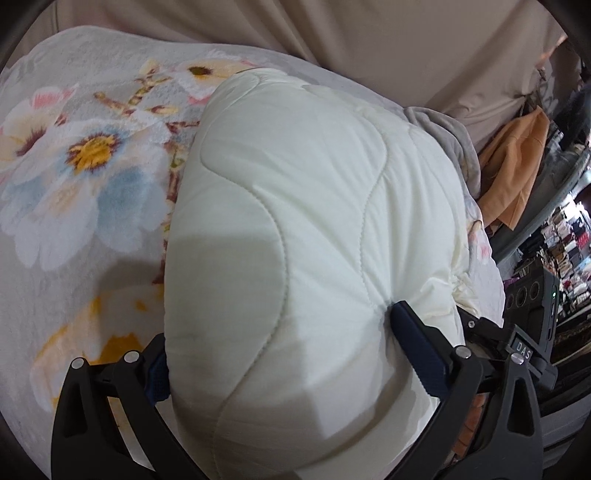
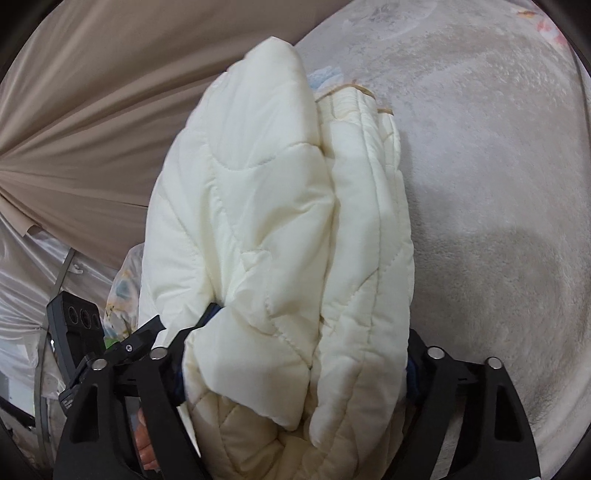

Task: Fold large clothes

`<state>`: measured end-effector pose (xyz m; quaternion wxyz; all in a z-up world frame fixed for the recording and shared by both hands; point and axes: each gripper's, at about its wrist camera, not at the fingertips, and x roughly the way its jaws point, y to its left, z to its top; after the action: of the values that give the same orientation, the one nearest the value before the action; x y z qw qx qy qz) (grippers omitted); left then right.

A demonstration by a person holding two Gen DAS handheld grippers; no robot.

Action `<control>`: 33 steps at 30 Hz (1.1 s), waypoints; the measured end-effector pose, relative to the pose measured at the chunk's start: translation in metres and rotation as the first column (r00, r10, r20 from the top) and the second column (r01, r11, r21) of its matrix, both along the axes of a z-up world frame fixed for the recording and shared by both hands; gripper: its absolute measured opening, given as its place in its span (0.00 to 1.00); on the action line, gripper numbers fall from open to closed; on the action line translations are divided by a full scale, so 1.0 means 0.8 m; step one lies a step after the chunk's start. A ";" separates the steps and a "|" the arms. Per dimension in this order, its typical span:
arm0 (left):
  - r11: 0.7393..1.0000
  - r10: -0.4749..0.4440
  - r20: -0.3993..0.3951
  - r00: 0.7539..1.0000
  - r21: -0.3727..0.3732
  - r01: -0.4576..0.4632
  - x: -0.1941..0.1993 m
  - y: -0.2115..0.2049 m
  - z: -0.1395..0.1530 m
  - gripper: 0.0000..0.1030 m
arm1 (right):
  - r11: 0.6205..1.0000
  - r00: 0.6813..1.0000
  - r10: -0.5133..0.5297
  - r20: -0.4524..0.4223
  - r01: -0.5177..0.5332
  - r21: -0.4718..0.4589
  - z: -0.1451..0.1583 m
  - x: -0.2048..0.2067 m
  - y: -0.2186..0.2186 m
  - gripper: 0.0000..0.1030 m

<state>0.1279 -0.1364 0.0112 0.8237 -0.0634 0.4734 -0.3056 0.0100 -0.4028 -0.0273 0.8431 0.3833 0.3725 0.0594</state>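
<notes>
A cream quilted jacket [image 1: 295, 206] lies folded into a thick bundle on a floral blanket [image 1: 74, 166]. My left gripper [image 1: 280, 354] is shut on the bundle's near end, with the padded cloth bulging between its blue pads [image 1: 417, 347]. In the right wrist view the same jacket [image 2: 266, 206] shows stacked folded layers, with a ribbed hem edge at the top. My right gripper [image 2: 295, 354] is shut on the bundle's thick edge; its fingertips are mostly buried in the cloth. The jacket fills the middle of both views.
A beige curtain [image 1: 332, 29] hangs behind the blanket. A grey garment [image 1: 443, 129] and an orange cloth [image 1: 517, 166] lie at the right. A black device [image 2: 77, 328] stands left of my right gripper. The blanket's pale plush [image 2: 498, 184] spreads to the right.
</notes>
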 end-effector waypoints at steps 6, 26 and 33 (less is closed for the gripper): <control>0.999 -0.045 0.095 0.994 0.027 0.043 -0.019 -0.006 0.027 0.83 | 0.997 0.999 -0.013 0.038 0.016 -0.078 0.025 -0.012 0.012 0.45; 0.983 -0.124 0.496 0.859 -0.058 0.175 -0.133 0.005 0.199 0.77 | 0.930 0.916 -0.093 0.389 0.220 -0.295 0.200 -0.140 0.055 0.40; 0.970 -0.062 0.641 0.765 -0.141 0.197 -0.152 0.048 0.259 0.77 | 0.890 0.850 -0.034 0.525 0.265 -0.371 0.273 -0.155 0.087 0.40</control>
<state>0.0063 -0.0983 0.2183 0.9007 -0.0068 0.1396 -0.4113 -0.1136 -0.3334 0.1913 0.9760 0.1874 0.1105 0.0065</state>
